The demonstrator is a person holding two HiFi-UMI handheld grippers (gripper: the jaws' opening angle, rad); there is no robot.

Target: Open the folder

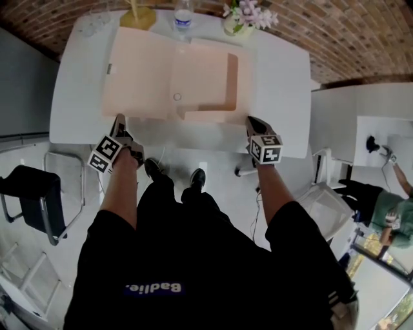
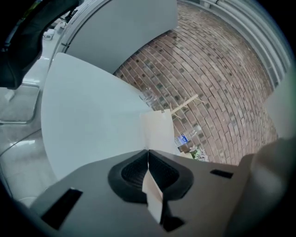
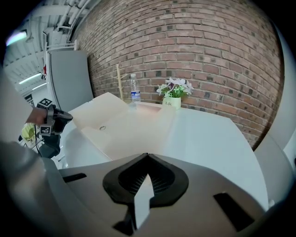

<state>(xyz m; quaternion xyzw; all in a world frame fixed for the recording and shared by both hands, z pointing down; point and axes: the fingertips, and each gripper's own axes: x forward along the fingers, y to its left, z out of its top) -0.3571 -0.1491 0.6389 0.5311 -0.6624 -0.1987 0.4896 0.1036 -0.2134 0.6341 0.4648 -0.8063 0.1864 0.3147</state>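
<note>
A pale peach folder (image 1: pixel 174 77) lies spread open on the white table (image 1: pixel 284 84), its inner pocket on the right half. My left gripper (image 1: pixel 118 120) sits at the table's near edge, just short of the folder's near left corner. In the left gripper view its jaws (image 2: pixel 148 151) meet with nothing between them, and the folder (image 2: pixel 157 132) shows edge-on beyond. My right gripper (image 1: pixel 251 120) rests at the near edge by the folder's right corner. Its jaws (image 3: pixel 147 155) are also shut and empty, with the open folder (image 3: pixel 120 122) ahead to the left.
A water bottle (image 1: pixel 183 16), a small pot of flowers (image 1: pixel 242 18) and a yellow stand (image 1: pixel 137 14) line the table's far edge by the brick wall. A dark chair (image 1: pixel 32 193) stands at the left. Another white table (image 1: pixel 361 129) and a person (image 1: pixel 387 206) are at the right.
</note>
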